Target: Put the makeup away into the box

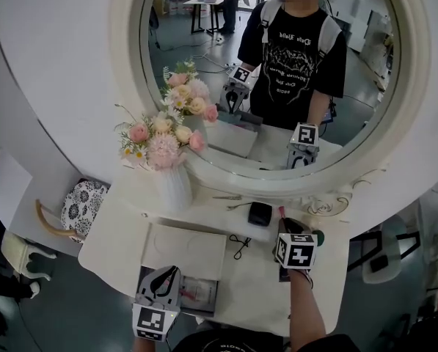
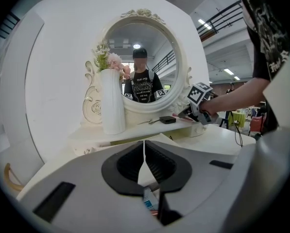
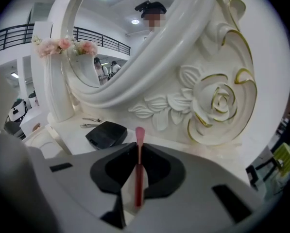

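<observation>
**Item: pink stick** [image 3: 139, 171]. A slim piece of makeup, held upright between the jaws of the right gripper [image 1: 287, 223]. The jaws are narrow and clamp its lower part, and its tip stands clear above them. It sits at the back right corner of the surface [image 1: 255, 288], close to the mirror's carved rose.

**Left gripper** [image 2: 145, 145]. The jaws are closed tip to tip and hold nothing. It hovers at the front left edge, over the box [image 1: 198, 293].

**Box.** Open at the front left edge and already holding small items. A white panel beside it is perhaps its lid.

**Step in hand (judged).** Carry the stick from the back right corner to the box.
- Lift it straight off before crossing, so it clears the compact [image 1: 260, 213].
- Keep the grip firm, because so thin a stick may pivot.
- Lower it flat into the box before releasing.
- The left gripper is best kept aside.

**Surface.** White vanity with a raised ledge along the back edge. The ledge carries the black compact, hairpins [image 1: 226, 196] and a vase [image 1: 173, 188] of pink flowers at the back left.

**Room.**
- A round mirror [image 1: 277, 72] reflects the person and both grippers.
- The floor is grey.
- A patterned chair [image 1: 83, 205] stands off the left edge.
- The ceiling is high, with strip lights and railings.
</observation>
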Available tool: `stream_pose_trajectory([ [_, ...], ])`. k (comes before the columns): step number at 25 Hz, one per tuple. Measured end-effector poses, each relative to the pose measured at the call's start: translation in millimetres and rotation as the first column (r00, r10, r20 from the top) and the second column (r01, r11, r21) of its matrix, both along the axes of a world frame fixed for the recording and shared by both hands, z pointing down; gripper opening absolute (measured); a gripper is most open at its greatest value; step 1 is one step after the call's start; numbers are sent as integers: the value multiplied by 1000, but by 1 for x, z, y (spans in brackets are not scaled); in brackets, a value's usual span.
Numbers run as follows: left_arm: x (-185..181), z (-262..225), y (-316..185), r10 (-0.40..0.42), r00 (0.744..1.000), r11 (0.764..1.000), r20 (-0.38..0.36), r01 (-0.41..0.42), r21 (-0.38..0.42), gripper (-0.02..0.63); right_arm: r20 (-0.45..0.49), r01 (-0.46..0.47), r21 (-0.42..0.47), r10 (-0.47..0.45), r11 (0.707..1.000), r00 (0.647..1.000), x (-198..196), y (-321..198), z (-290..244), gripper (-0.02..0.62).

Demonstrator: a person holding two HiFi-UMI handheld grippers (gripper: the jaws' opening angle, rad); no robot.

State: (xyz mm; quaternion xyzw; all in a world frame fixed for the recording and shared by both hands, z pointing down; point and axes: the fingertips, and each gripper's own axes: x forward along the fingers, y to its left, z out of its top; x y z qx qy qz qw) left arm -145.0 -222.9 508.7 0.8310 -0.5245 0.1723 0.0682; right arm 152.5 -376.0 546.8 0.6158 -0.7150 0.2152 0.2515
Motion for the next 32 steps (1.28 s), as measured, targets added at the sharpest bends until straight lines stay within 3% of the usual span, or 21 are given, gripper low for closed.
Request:
stream_pose_trajectory([
  [8,-3,-1,7,-16,1000,1000,-9,16,11,23,-80,86,97,-79,992,994,-16,11,-34,49],
  [19,-12,-6,23,-39,999,999,-25,40,27,23,-111,135,138,-120,981,986,-27,39,-55,49],
  [24,-18,-10,32,-49,999,998,-23,50,40,23,-82,180,169,-168,969,982,-43,52,-63,49],
  [32,-24,-12,45,-62,998,997,-21,63,47,23,-130,287,178,-267,941,955,-77,75,-65,49],
])
